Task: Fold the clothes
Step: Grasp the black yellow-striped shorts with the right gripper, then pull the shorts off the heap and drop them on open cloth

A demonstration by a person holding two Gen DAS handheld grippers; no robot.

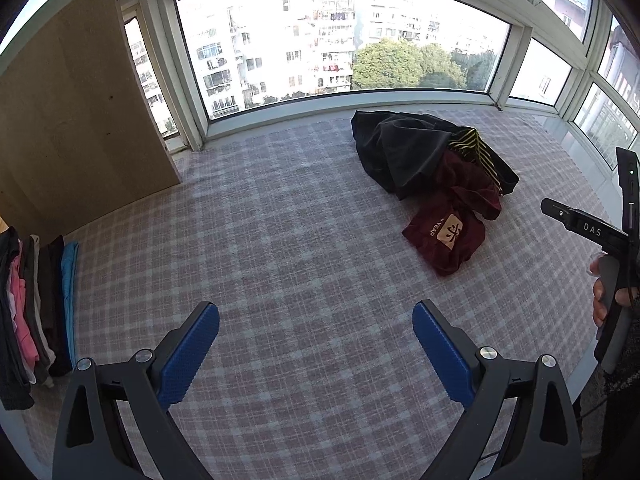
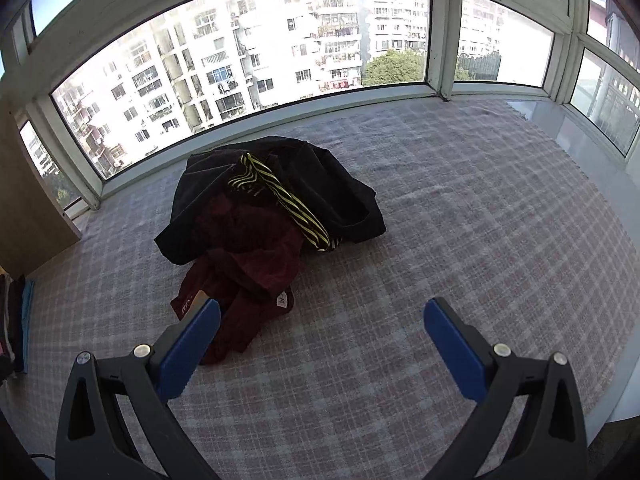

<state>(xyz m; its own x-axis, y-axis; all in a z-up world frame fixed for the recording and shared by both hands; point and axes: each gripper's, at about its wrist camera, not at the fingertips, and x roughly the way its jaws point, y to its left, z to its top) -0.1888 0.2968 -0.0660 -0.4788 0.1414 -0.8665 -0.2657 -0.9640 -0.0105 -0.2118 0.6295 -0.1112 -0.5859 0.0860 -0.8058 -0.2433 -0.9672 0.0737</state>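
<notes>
A heap of unfolded clothes lies on the checked cloth (image 1: 280, 240): a black garment (image 1: 396, 148) at the back, a black-and-yellow striped piece (image 1: 472, 146) and a crumpled maroon shirt (image 1: 448, 236) with a tan logo patch in front. In the right wrist view the same maroon shirt (image 2: 248, 256), striped piece (image 2: 288, 204) and black garment (image 2: 332, 184) sit just ahead. My left gripper (image 1: 316, 320) hangs open over bare cloth, well left of the heap. My right gripper (image 2: 322, 316) is open, its left fingertip (image 2: 200, 328) over the maroon shirt's near edge.
A stack of folded clothes (image 1: 32, 312) in pink, grey, black and blue stands at the left edge. A wooden board (image 1: 72, 120) leans at the back left. Window frames (image 1: 344, 100) border the far side. A hand (image 1: 600, 292) holding the other gripper's handle shows at the right.
</notes>
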